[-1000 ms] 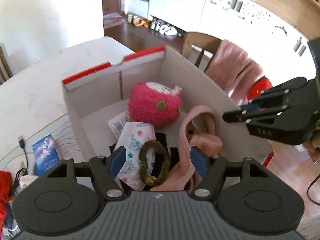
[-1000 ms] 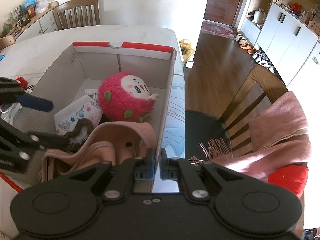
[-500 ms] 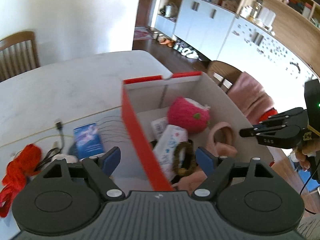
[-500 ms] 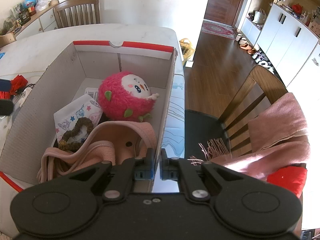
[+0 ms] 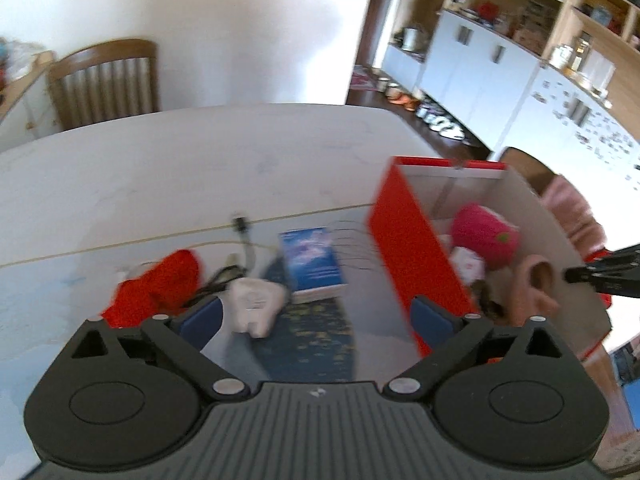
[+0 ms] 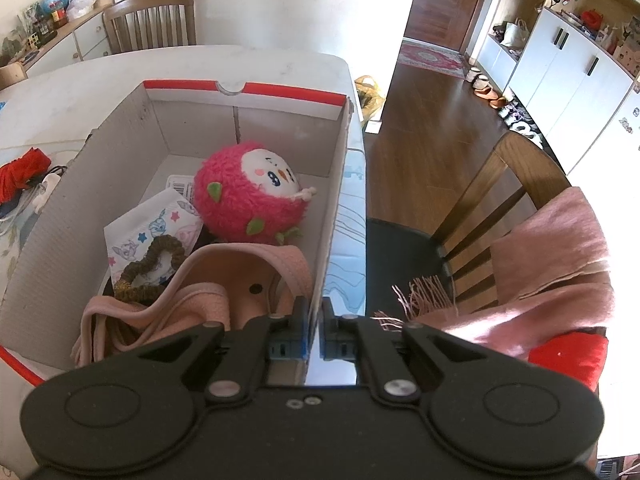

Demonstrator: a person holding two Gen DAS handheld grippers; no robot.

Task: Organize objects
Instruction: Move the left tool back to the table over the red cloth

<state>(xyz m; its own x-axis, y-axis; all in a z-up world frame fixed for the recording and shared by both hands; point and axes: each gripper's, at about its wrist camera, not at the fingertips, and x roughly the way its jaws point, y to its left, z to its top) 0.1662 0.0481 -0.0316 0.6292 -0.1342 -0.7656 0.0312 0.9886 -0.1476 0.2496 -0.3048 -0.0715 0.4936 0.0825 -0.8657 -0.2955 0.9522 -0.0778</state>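
A red-edged cardboard box (image 6: pixel 338 184) (image 5: pixel 404 252) holds a pink plush toy (image 6: pixel 248 196), a star-print pack (image 6: pixel 152 224), a brown scrunchie (image 6: pixel 148 264) and a pink bag (image 6: pixel 224 276). My right gripper (image 6: pixel 315 332) is shut on the box's right wall near its front corner. My left gripper (image 5: pixel 316 316) is open and empty above the table left of the box. Below it lie a white tooth-shaped object (image 5: pixel 256 304), a blue booklet (image 5: pixel 310 260), a red cloth (image 5: pixel 160 284) and a cable (image 5: pixel 244 236).
The white table (image 5: pixel 160 168) stretches left and back. A wooden chair (image 6: pixel 500 200) with a pink scarf (image 6: pixel 560 260) stands right of the box, over the wooden floor (image 6: pixel 420 128). Another chair (image 5: pixel 104 80) is behind the table.
My left gripper has swung left out of the box and now looks over the loose items on the table. The right gripper has stayed clamped on the box wall.
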